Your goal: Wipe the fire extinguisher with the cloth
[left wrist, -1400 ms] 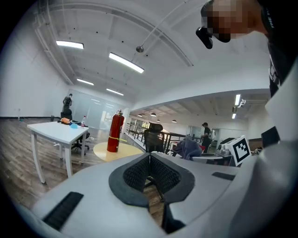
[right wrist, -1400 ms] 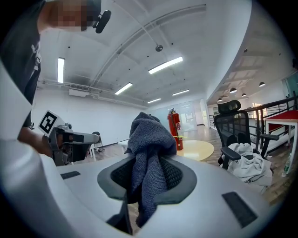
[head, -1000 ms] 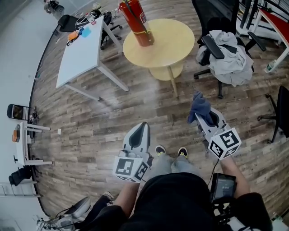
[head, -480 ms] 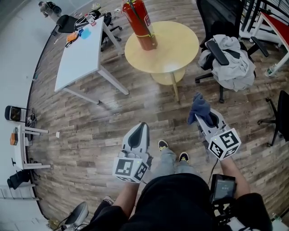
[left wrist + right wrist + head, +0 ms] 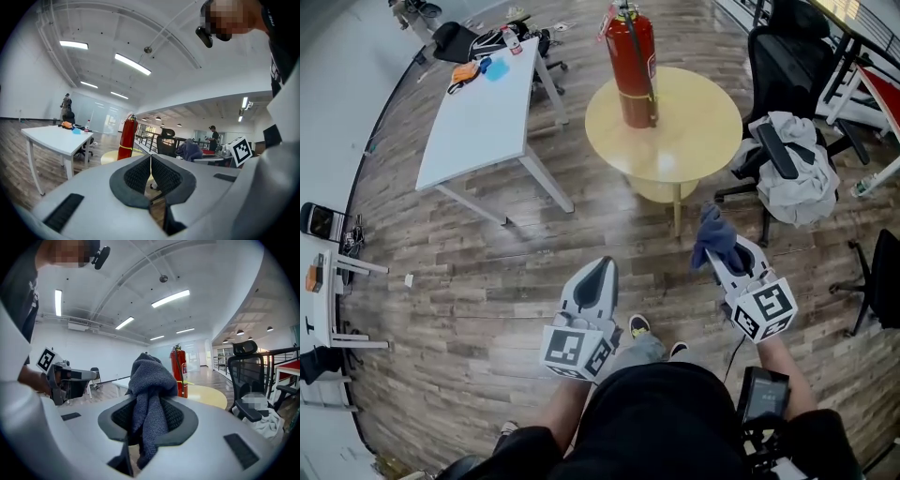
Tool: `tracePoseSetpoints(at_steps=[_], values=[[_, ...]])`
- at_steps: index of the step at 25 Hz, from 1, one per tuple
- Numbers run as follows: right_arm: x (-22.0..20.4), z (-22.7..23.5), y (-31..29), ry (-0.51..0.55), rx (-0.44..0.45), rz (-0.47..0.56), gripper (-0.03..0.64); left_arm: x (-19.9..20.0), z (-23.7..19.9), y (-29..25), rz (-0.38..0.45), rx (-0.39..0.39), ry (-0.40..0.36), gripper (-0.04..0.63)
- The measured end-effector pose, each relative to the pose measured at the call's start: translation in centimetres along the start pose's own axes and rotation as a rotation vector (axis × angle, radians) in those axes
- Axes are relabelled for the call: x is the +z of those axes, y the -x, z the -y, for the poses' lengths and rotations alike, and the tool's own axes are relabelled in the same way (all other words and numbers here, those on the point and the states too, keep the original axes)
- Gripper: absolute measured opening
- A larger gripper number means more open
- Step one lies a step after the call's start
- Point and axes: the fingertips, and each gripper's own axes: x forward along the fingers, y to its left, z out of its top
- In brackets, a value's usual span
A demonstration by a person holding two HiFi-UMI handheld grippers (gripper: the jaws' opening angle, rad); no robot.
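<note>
Right gripper (image 5: 149,416) was clamped on the cloth (image 5: 151,380): a grey-blue wad bunched above the jaws, with a tail hanging below. Left gripper (image 5: 151,171) had its jaws pressed together with nothing in them. Both sat on the person's side of the round table (image 5: 698,141), well short of it. Fire extinguisher (image 5: 635,66) stood upright on the round table, towards its far-left edge. White desk (image 5: 483,112) was left of the round table, and a chair (image 5: 787,164) draped with clothes was right of it.

Step looked like the approach. My take: close up to the round table's near edge, lay the bunched cloth flat on the cylinder and stroke top-down. Left gripper should probably steady the neck, since a tall cylinder could tip under side pressure.
</note>
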Motion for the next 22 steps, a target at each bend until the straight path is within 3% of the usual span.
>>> tracePoseSetpoints(at_steps=[5,11,22], values=[[0.7,-0.9,-2.9,0.068,0.006,-0.022,0.104,0.1,-2.6,-1.2,-0.008,-0.008,0.020,0.023],[0.3,0.9,-4.2,0.054,-0.008,-0.037,0.104,-0.2,-3.1,-3.6,-0.027,-0.022,0.034,0.023],[0.4,8.9,-8.9,0.007,0.027,-0.029,0.104,0.0,-4.2,-12.2,-0.063,0.022,0.019,0.023]])
